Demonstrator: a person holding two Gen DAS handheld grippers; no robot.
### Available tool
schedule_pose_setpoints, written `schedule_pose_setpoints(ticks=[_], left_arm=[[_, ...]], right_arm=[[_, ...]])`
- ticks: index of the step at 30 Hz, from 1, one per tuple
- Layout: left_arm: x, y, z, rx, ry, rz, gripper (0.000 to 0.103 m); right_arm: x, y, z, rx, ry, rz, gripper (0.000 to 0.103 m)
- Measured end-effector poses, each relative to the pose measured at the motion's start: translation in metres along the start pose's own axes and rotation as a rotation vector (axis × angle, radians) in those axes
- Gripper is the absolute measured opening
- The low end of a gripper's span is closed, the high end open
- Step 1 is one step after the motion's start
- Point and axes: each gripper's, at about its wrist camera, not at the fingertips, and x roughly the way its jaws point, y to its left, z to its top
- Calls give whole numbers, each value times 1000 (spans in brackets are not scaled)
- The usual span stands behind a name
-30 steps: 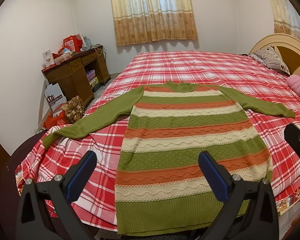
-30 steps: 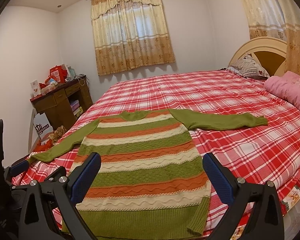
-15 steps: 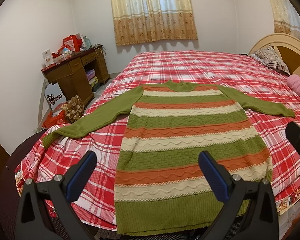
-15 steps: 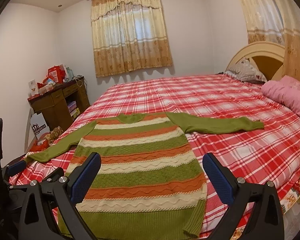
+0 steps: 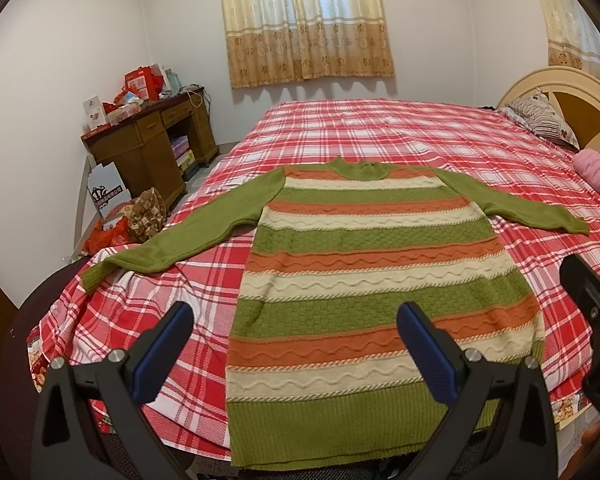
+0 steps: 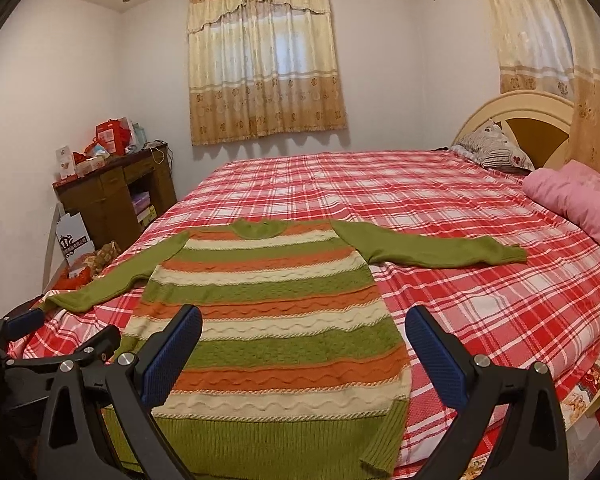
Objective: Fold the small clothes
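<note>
Green, orange and cream stripes band the sweater [image 5: 372, 272], which lies flat in the middle of the frame on the red plaid bed [image 5: 380, 132], both sleeves spread outward. Low in the frame, the left claw [image 5: 294, 326] and the right claw [image 6: 304, 328] each gape wide above the hem, gripping nothing.
</note>
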Motion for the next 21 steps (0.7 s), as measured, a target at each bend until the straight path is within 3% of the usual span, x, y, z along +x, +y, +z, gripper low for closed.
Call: schedule_pose_setpoints(ticks=[11,21], left_arm=[[11,1,2,-1,8,13,103],[41,-8,14,1,40,27,103]], right_arm=[[12,0,8,-11,-6,-13,102],[48,-8,19,5,29,-12,102]])
